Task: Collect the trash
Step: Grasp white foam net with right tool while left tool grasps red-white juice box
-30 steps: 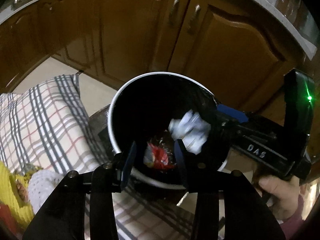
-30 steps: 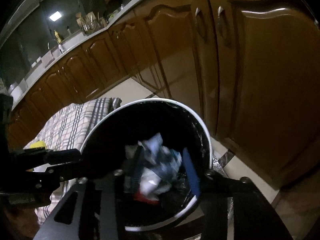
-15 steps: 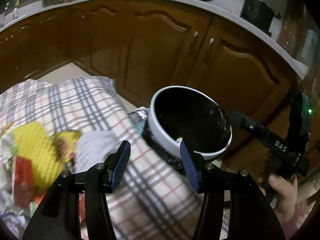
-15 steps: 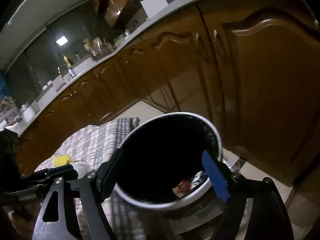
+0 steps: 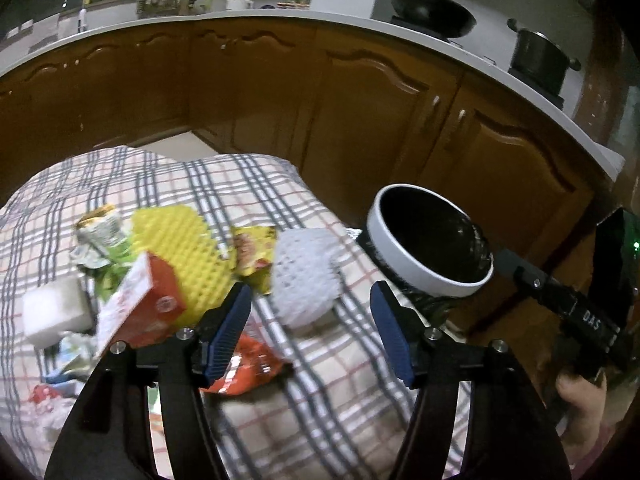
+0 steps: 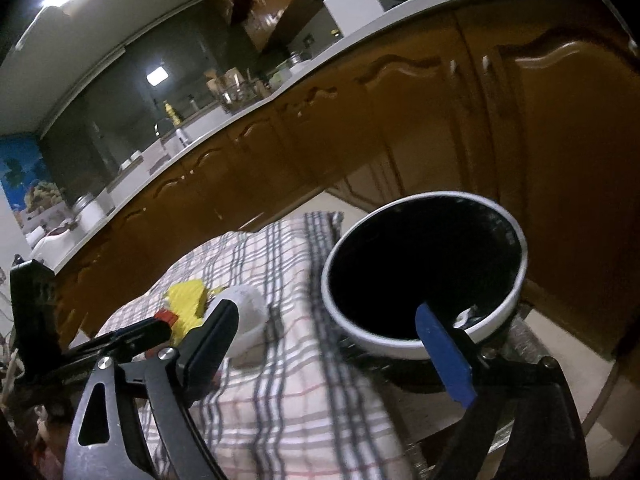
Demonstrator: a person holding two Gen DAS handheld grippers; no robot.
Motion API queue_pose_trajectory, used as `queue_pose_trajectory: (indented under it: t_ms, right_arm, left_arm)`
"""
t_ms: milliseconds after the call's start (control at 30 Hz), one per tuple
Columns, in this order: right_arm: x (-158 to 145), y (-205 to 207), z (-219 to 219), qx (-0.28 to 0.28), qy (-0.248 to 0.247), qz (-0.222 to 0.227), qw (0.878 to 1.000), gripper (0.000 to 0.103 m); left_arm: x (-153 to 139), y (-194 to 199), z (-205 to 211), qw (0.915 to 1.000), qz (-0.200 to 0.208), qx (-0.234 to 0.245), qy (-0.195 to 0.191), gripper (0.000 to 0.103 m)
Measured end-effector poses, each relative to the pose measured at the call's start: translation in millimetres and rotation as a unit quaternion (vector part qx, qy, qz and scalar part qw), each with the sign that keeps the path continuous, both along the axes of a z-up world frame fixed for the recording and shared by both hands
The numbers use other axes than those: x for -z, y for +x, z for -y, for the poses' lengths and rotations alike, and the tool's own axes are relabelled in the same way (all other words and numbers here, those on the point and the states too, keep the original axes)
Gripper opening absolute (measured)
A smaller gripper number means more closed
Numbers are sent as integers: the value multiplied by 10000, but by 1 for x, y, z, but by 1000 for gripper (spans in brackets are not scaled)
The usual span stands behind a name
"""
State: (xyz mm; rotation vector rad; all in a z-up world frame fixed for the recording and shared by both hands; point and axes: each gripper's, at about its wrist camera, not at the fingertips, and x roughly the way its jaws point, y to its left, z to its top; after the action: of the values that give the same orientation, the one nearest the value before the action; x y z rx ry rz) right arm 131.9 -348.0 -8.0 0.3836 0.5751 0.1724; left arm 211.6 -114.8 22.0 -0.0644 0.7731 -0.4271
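Over the checked cloth, the left gripper hangs open and empty above the litter; next it likely must close on the white foam net, left of the bin. Right gripper is open too.

White letters reading "DAS" stand on the black body of the right gripper, at about four o'clock in the left wrist view. The printing on the red carton and on the yellow snack wrapper is too blurred to read.
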Motion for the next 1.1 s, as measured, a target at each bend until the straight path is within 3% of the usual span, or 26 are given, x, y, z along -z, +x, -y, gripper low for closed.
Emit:
queue_pose_trajectory:
  t_ms: [667,933,1100]
  right_arm:
    - [13,19,-60,-706,151,-131,9973,90]
    - [18,42,-86,-987,174,-317,9945,77]
    - [24,54,-97,-1104,147,-433,9928,77]
  left_arm:
    - [8,35,-67,9970,-182,-722,206,64]
    - [11,68,-73,9965,-468,-610,316,64]
    - [20,61,-76,9964,-536,-484,447,64]
